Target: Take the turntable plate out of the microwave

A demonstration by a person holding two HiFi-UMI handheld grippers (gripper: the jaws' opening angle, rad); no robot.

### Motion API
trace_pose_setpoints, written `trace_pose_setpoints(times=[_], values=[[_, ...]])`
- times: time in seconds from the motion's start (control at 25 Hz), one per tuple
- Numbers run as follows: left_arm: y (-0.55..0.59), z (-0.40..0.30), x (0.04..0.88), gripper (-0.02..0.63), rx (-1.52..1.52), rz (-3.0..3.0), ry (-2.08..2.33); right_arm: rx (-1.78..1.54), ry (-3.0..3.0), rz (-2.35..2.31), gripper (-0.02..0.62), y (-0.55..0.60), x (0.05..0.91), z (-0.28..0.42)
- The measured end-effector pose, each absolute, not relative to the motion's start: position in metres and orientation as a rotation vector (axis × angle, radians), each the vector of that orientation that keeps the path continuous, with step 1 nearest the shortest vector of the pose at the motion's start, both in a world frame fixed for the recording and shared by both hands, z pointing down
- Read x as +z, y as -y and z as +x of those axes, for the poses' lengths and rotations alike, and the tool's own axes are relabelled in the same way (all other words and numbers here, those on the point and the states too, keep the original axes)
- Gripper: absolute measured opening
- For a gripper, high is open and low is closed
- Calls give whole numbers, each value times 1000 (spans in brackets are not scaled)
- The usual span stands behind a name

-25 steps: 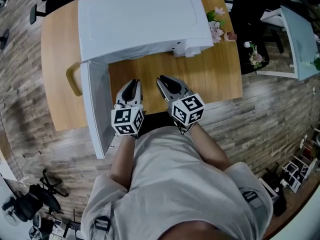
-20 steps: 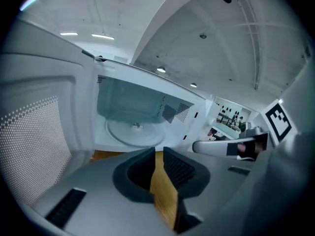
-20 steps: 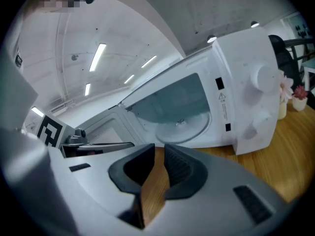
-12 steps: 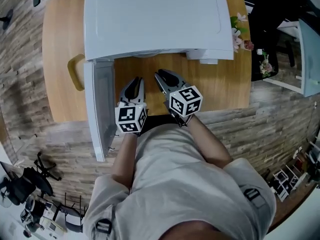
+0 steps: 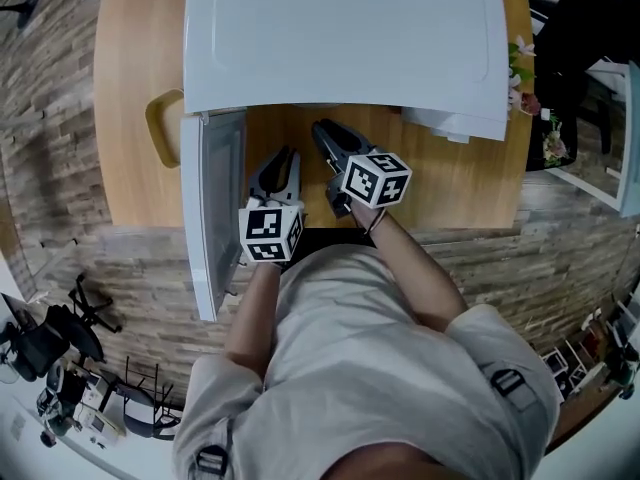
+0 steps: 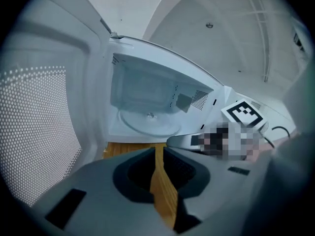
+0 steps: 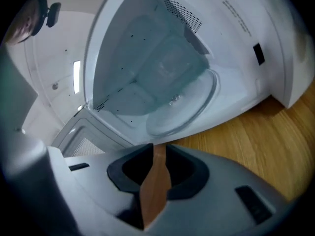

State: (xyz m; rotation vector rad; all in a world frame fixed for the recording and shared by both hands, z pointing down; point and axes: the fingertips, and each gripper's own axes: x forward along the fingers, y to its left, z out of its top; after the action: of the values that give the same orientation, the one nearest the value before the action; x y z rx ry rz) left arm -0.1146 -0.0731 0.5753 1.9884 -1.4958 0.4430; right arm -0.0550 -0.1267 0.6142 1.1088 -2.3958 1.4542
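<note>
My left gripper [image 5: 284,160] sits near the centre of the head view, just right of the open door [image 5: 210,208] of the microwave [image 5: 340,38]. Its jaws are parted by only a narrow slit with nothing in it, and through the slit I see the wooden table [image 5: 130,78]. My right gripper [image 5: 326,134] is just beside it on the right, its tips a little higher in the frame, close under the microwave's front edge. Its jaws have just been opening, and the small gap between them is empty too. The turntable plate [image 6: 149,123], clear glass, lies flat on the cavity floor. It is mid-frame in the left gripper view and centre-right in the right gripper view, apart from both pairs of jaws.
</note>
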Motion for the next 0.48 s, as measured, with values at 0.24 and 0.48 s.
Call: trace_pose_setpoints(times=[0.24,0.48], values=[[64,-122,579,64,442,1970,1495,1664,2389,1152,98,136,621,-58],[64,-119,581,64,443,1979,1479,1766,2376,1259,109,152,623,-56]])
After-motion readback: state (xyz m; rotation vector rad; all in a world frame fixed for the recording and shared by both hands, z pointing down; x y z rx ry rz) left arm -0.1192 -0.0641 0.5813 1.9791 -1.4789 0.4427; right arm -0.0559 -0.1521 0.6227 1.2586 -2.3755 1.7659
